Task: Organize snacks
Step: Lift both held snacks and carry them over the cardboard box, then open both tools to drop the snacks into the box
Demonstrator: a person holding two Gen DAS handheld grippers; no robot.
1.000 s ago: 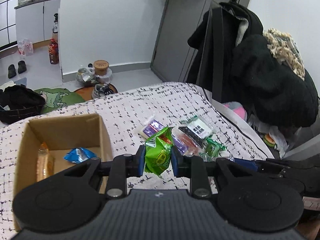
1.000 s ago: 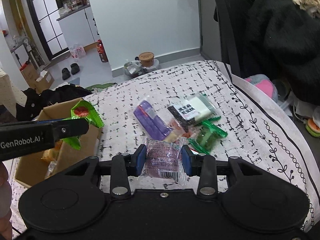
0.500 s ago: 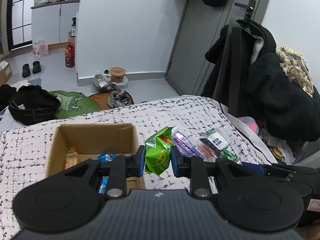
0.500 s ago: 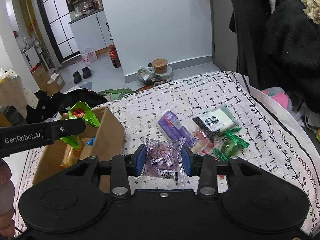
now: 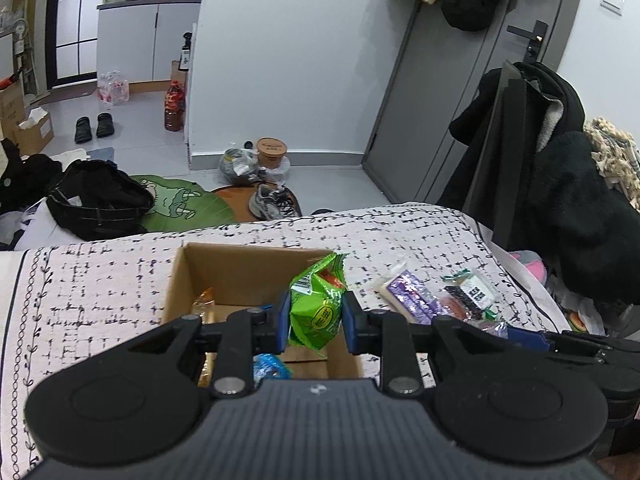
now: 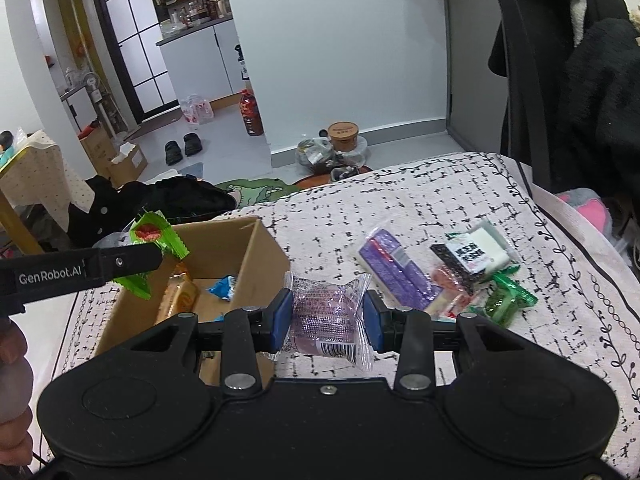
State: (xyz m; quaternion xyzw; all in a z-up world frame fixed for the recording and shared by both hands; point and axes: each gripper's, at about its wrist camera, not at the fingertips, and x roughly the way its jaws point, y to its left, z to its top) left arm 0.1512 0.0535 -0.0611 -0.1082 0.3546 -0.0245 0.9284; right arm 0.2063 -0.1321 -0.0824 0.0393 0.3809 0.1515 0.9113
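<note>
My left gripper point(image 5: 315, 316) is shut on a green snack packet point(image 5: 318, 308), held above the open cardboard box point(image 5: 224, 264). The right wrist view shows that same green snack packet point(image 6: 158, 244) over the cardboard box's point(image 6: 260, 256) left side. Inside the box lie an orange snack point(image 6: 182, 294) and a blue wrapper point(image 6: 222, 288). My right gripper point(image 6: 326, 316) is shut on a clear packet with a purple snack point(image 6: 324, 316), just right of the box. More snacks lie on the cloth: a purple packet point(image 6: 394, 272), a black-and-white packet point(image 6: 474, 254), a green one point(image 6: 506, 300).
The box and snacks rest on a white patterned cloth point(image 6: 440, 200) whose far edge drops to the floor. Dark coats point(image 5: 560, 184) hang at the right. Bags point(image 5: 96, 196), shoes and bottles sit on the floor beyond. A person's hand point(image 6: 12, 392) shows at the left.
Both grippers moved left with their packets. The green packet now hangs over the box instead of over the snack pile, and the purple packet has come close to the box's right wall.
</note>
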